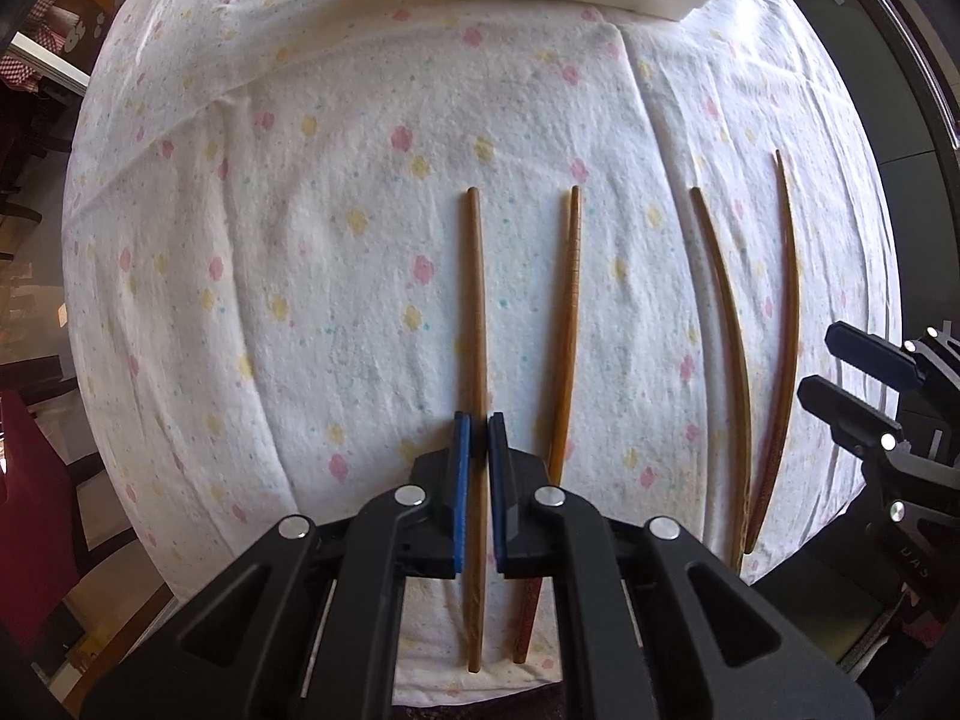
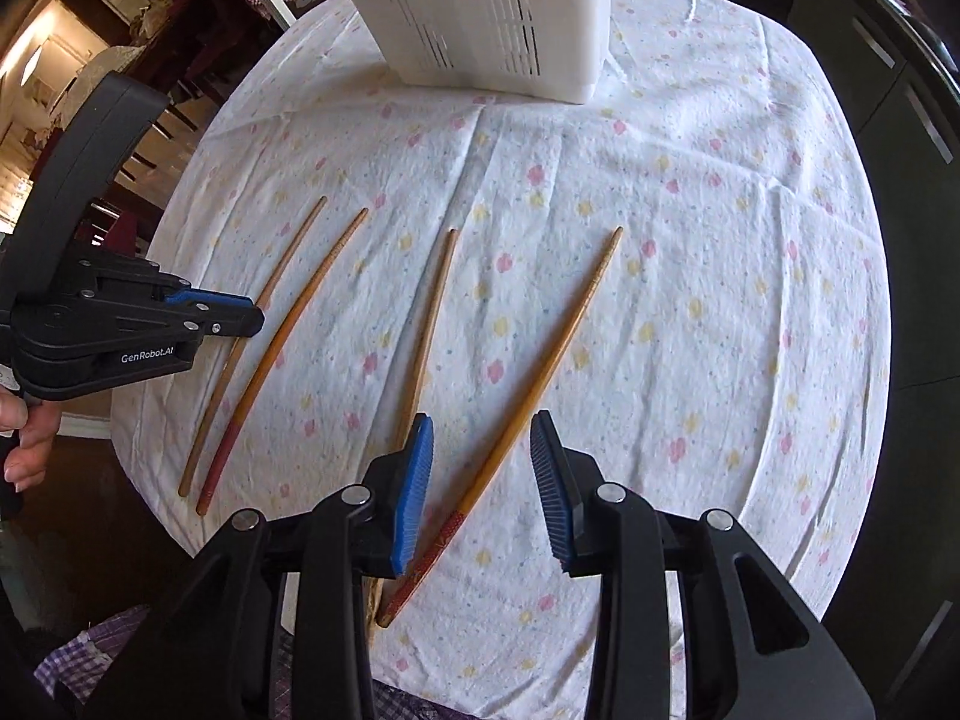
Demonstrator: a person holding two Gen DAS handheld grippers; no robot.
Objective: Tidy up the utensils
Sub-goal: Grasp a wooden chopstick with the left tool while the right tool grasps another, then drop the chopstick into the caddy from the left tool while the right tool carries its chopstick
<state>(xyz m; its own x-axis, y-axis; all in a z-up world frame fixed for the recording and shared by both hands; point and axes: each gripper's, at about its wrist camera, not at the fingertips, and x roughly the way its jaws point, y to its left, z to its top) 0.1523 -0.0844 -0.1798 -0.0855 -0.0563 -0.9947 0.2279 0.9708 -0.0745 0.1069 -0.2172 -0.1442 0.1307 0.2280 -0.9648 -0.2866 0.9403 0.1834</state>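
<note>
**Four chopsticks lie before the white holder**

The left gripper (image 1: 479, 441) has its fingers nearly together around the leftmost chopstick (image 1: 476, 312), contact unclear. The right gripper (image 2: 483, 450) has its fingers apart over the rightmost chopstick (image 2: 558, 348). The white slotted holder (image 2: 480, 18) stands at the tabletop's (image 2: 690, 240) far edge.

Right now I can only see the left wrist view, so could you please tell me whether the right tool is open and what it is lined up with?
Observer: The right tool is open, its blue pads wide apart.
Operator: Thank you. What lies between them?
Observer: In its own camera, the rightmost chopstick runs between the pads and touches neither.
Operator: Which part of it is nearest the tool?
Observer: Its red patterned end is nearest.
</note>
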